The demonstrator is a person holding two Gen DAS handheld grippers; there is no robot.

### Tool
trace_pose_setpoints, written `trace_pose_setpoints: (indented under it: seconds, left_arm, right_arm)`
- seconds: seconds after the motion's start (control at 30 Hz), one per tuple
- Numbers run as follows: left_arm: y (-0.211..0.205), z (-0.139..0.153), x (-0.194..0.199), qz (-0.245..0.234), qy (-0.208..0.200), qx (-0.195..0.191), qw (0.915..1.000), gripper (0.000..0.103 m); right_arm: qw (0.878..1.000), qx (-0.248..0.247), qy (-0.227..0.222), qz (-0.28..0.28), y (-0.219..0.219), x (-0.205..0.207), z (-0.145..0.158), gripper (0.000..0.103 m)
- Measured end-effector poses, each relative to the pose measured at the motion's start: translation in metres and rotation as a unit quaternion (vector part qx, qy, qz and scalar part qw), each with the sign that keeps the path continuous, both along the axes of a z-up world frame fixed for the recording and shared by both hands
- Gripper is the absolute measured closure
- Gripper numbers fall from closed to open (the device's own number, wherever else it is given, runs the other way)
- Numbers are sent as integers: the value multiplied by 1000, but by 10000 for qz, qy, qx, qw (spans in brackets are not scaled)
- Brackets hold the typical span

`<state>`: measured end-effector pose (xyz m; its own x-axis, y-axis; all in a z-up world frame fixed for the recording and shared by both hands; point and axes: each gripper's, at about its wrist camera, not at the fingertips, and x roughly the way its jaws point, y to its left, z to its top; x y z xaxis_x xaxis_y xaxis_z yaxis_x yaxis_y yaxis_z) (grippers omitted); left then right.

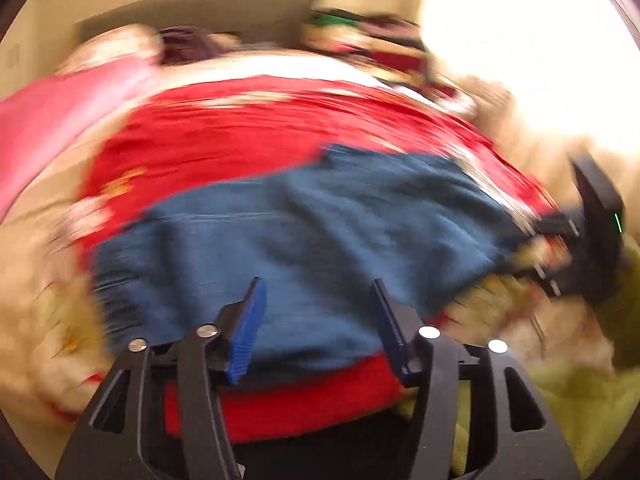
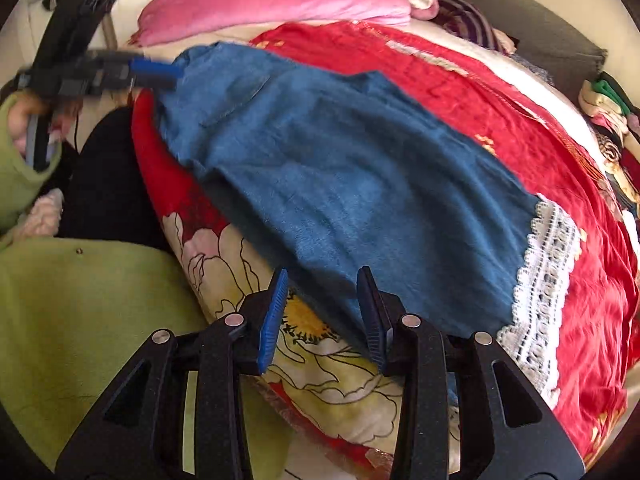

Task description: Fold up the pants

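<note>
Bed [image 2: 532, 80] with a red cover [image 2: 500, 120] over a floral quilt [image 2: 224, 248], pale walls behind; a pink blanket [image 2: 256, 4] lies along its far edge and a heap of clothes [image 2: 612, 128] at its far right corner. Pants [image 2: 340, 176], blue with a white lace hem [image 2: 548, 260], lie spread flat on the cover near the front edge. Right wrist view, sharp: right gripper [image 2: 324, 312] released, jaws apart and empty above the pants' front edge; left gripper [image 2: 156, 72] at the waist corner, held by a hand [image 2: 24, 120] in a green sleeve [image 2: 20, 176]. Left wrist view, blurred: left gripper [image 1: 316, 328] released, jaws wide over the pants [image 1: 320, 232], nothing between them; right gripper [image 1: 560, 248] at the right edge, its jaws unreadable here; no lace hem visible
</note>
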<state>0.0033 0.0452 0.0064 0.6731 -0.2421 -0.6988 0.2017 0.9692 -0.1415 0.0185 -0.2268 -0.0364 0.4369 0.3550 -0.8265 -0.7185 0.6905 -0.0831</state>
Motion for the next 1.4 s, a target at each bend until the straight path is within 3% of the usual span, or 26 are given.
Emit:
trace_pose_setpoints:
  seconds: [0.1,0.2,0.27,0.33,0.37,0.4,0.43,0.5,0.67,0.73,0.8,0.93,1.07,1.17,1.3,1.4]
  left_arm:
    - [33,-1,2,767,98,31,9970,46]
    - [54,-8,6,1262,249,149,9916,30]
    - [63,-18,11,1482,416,180,9879,29]
    - [67,-27,17,1430,496,-51,9885,34]
    - [68,-32,20,1367,498,-225,9891,42]
    - [70,-36,22,1415,494,-341,9881,59]
    - [72,-36,23,1471,458,-433,9871,60]
    - [83,-29,19,1560,269,-663,9852,61]
    - [91,-29,20,1655,297,-580,9841,61]
    - [90,-36,25,1681,363,-509,9838,56]
    - [92,-33,21,1756,307,-631,9820,52]
    - [89,-7,8,1874,-143,-316,9817,48]
    - [63,26,-1,1578,-581,-71,9857,45]
    - [28,30,7,916,-540,-74,9943,40]
    - [-14,-4,38,162,99,-55,9998,40]
    - [-21,-41,60,123,667,242,9974,34]
  right_arm:
    - [9998,-198,-21,57,4,3,-6,74]
    - [9998,-147,117,-83,2,9,-12,74]
    - [9997,-116,182,-102,2,10,-15,77]
    - [9997,-121,214,-60,4,10,-18,85]
    - [9997,-98,237,-22,4,10,-18,89]
    - [9996,-76,259,12,6,10,-18,96]
    - [9996,-62,278,45,6,9,-17,101]
    - [9994,-85,306,136,6,6,-14,103]
    - [9983,-105,499,289,9,-1,-25,103]
    - [9978,-74,610,240,9,-1,-29,103]
    - [9976,101,661,192,3,-1,-21,103]
    - [9980,475,399,86,-12,-4,6,100]
    - [9967,717,178,-337,-27,8,19,89]
    - [9948,714,282,-666,-35,23,13,80]
    - [9931,366,650,-910,-37,31,-14,71]
    - [9930,409,662,-892,-40,28,-18,68]
